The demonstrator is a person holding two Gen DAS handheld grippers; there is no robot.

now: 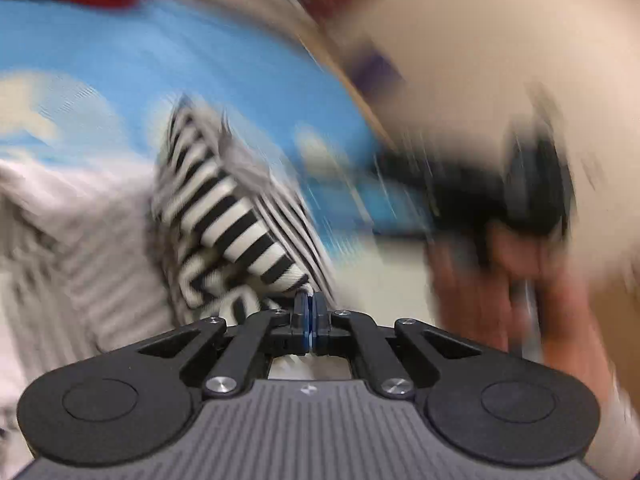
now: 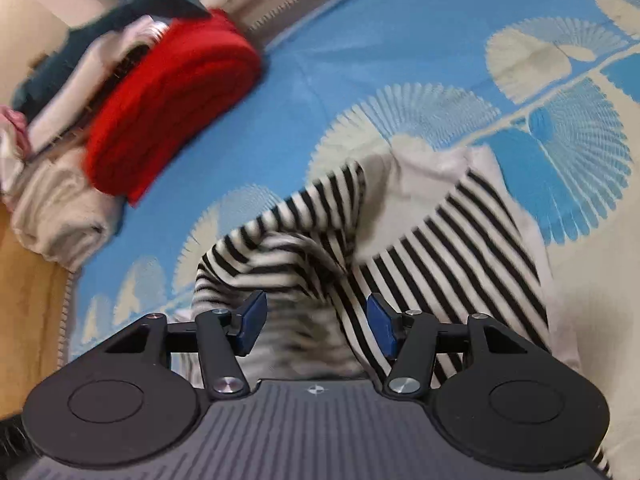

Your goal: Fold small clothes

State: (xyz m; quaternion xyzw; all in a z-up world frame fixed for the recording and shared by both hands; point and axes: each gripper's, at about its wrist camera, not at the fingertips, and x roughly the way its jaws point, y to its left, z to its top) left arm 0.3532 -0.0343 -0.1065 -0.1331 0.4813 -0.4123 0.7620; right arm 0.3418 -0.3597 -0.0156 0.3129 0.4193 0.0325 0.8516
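Two tools were at work on one striped garment [image 2: 452,240], a black-and-white piece lying rumpled on a blue patterned cloth [image 2: 400,40]. The left tool [image 1: 311,304] had its jaws pressed together, and a tip of the striped fabric [image 1: 240,224] seemed pinched at their very end, though blur made that hard to confirm. The right tool [image 2: 316,320] stood about half open with nothing gripped; a bunched fold of the garment lay between and just beyond its pads, not pressed by either.

Judging by the half-gathered cloth, the step in hand was an early fold: one edge or sleeve being drawn across the body of the garment. The next move would likely call for the left tool to carry its pinched edge over and lay it flat, while the right tool closed on the bunched part or held it down.

Near the far edge of the cloth sat a red folded item [image 2: 168,100] atop other clothes [image 2: 60,208], well apart from the striped piece. A hand [image 1: 520,280] holding the right tool showed blurred in the left view.
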